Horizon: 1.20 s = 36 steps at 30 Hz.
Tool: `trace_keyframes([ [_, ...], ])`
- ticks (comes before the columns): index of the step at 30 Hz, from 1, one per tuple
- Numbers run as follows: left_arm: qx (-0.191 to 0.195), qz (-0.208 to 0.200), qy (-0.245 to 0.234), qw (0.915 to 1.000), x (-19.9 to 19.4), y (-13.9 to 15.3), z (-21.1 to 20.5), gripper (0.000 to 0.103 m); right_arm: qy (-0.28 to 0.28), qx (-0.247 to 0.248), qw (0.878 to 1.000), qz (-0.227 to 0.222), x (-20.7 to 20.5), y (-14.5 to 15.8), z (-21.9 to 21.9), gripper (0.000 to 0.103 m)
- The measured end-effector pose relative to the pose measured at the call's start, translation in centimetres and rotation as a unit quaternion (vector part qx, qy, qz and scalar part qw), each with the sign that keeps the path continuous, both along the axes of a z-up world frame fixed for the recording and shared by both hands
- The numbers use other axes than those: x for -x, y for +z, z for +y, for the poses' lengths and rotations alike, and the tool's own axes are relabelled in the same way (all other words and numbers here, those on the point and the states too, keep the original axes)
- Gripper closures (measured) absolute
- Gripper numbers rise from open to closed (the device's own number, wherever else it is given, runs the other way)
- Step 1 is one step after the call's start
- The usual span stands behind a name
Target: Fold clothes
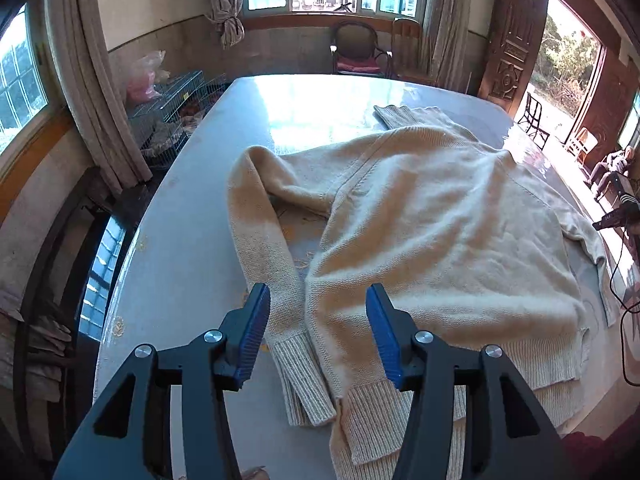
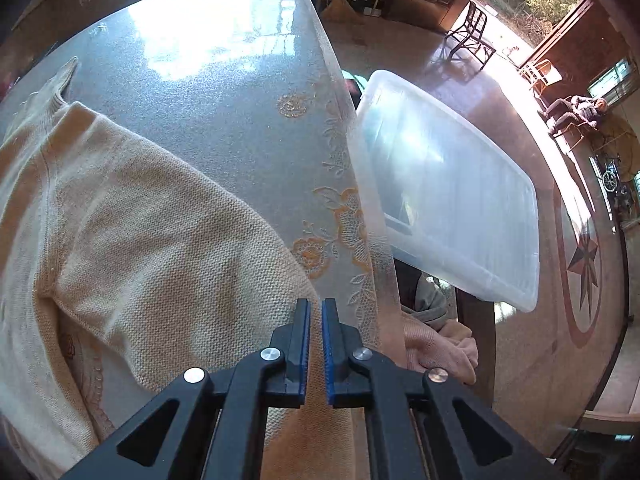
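Cream knit sweater (image 1: 420, 216) spread flat across centre frame on the grey table (image 1: 192, 280), one sleeve (image 1: 256, 240) folded back at left, ribbed cuff low | left gripper (image 1: 318, 304) jaws apart above the hem, holding nothing | right gripper (image 2: 315, 308) jaws nearly together, empty, over the sweater's edge (image 2: 160, 240), clear bin (image 2: 448, 200) at right
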<state>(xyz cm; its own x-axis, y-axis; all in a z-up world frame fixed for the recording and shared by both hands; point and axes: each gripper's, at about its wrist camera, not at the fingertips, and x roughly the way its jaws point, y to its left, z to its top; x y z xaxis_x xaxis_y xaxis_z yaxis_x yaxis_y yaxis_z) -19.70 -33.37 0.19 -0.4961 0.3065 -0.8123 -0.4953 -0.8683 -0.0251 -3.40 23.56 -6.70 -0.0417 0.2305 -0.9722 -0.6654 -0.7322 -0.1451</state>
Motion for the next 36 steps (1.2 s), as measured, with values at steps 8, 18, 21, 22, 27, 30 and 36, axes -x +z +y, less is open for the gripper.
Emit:
trace_keyframes([
  [8,-0.005,-0.027,-0.011,0.9996,1.2,-1.9,2.1,0.049,0.015,0.040,0.999,0.016,-5.7,-0.4,-1.3,0.098],
  [18,-0.011,-0.020,-0.078,0.9967,-0.4,-0.9,7.0,0.049,0.034,0.006,0.999,0.010,-7.1,-1.1,-4.2,0.083],
  [21,-0.009,-0.022,-0.084,0.9961,-0.7,-1.1,7.5,0.049,0.041,-0.007,0.999,0.008,-6.9,-1.0,-5.0,0.083],
  [22,-0.009,-0.023,-0.085,0.9961,-0.8,-1.1,7.7,0.049,0.045,-0.010,0.999,0.006,-6.7,-1.0,-5.1,0.083],
  [27,-0.014,-0.027,-0.087,0.9957,-1.2,-1.5,8.0,0.049,0.053,-0.016,0.998,-0.014,-5.4,-1.1,-5.7,0.099],
  [30,-0.015,-0.029,-0.087,0.9957,-1.7,-1.7,8.1,0.049,0.035,-0.004,0.999,-0.001,-5.5,-0.9,-4.7,0.101],
  [36,-0.015,-0.034,-0.074,0.9965,-1.7,-2.3,7.8,0.049,-0.021,-0.008,1.000,0.015,-5.6,-0.5,-0.1,0.102],
])
